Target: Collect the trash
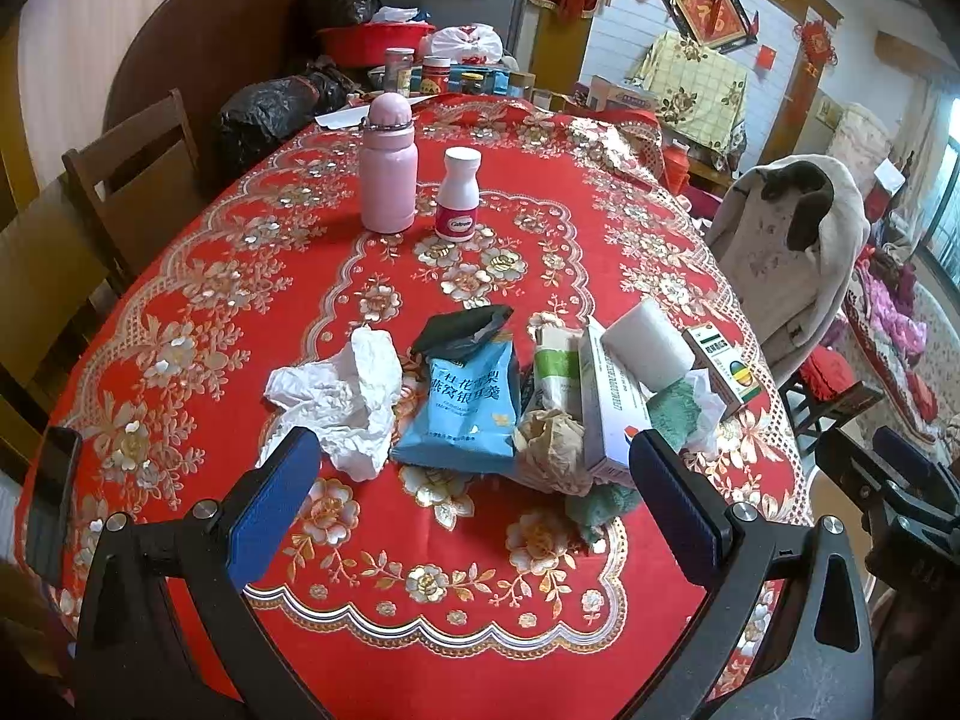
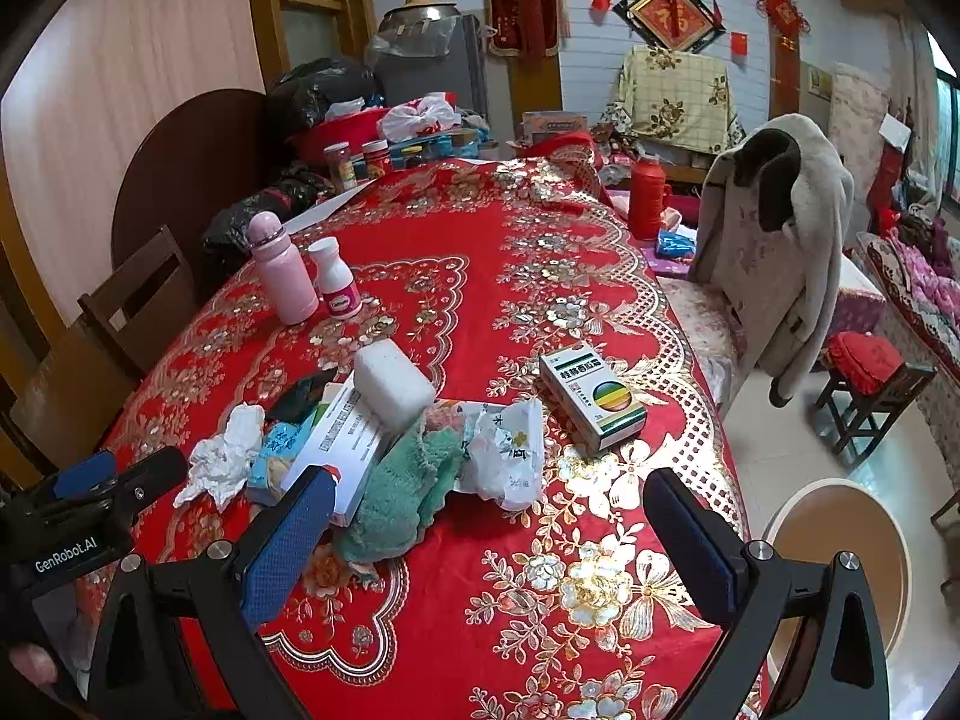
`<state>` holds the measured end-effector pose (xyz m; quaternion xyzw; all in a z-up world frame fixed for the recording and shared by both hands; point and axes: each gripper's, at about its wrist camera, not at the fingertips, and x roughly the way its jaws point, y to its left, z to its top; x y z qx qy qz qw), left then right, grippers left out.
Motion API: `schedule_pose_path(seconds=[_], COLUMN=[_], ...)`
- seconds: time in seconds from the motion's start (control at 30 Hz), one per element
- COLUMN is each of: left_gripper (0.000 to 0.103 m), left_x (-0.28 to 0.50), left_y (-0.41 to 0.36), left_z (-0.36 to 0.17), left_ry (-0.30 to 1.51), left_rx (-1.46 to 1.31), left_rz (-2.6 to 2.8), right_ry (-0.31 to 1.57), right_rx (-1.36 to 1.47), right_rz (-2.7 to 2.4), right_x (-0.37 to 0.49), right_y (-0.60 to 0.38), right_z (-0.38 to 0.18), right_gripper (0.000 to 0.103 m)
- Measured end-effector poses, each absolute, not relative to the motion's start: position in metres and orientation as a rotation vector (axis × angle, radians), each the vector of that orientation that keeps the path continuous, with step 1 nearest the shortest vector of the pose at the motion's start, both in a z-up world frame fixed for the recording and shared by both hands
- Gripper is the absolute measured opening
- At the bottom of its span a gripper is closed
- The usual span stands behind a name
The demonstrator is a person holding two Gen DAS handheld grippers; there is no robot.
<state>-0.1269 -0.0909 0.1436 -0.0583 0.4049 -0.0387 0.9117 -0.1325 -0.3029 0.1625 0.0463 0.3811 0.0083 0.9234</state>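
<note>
A pile of trash lies on the red tablecloth (image 1: 384, 576): crumpled white tissue (image 1: 342, 396) (image 2: 219, 459), a blue snack bag (image 1: 465, 408), crumpled brown paper (image 1: 552, 438), a white medicine box (image 1: 609, 408) (image 2: 342, 438), a white foam block (image 1: 648, 345) (image 2: 393, 384), a green cloth (image 2: 408, 480), a white plastic wrapper (image 2: 510, 450) and a green-and-white box (image 2: 591, 396) (image 1: 723, 369). My left gripper (image 1: 474, 492) is open and empty, just short of the pile. My right gripper (image 2: 489, 516) is open and empty, near the cloth and wrapper.
A pink flask (image 1: 389, 165) and a white pill bottle (image 1: 459, 192) stand farther back. Jars, bags and a red basin (image 1: 372, 39) crowd the far end. Wooden chairs (image 1: 132, 180) stand left, a coat-draped chair (image 2: 774, 240) right. A round bin (image 2: 840, 552) sits on the floor at right.
</note>
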Motion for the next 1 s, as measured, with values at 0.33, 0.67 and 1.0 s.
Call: schedule_pose_path(seconds=[0.33, 0.67, 1.0], left_gripper=[0.102, 0.102, 0.102], left_x=[-0.118, -0.103, -0.087], left_y=[-0.085, -0.076, -0.045], left_z=[0.135, 0.128, 0.116], left_ry=[0.855, 0.878, 0.929], left_rx=[-0.124, -0.129, -0.110], left_rz=[-0.073, -0.064, -0.073], right_ry=[0.816, 0.847, 0.873], right_rx=[0.053, 0.054, 0.043], right_rz=[0.046, 0.050, 0.090], right_x=[-0.124, -0.109, -0.085], right_y=[-0.290, -0.285, -0.278], right_z=[0.155, 0.144, 0.137], right_gripper=[0.102, 0.102, 0.102])
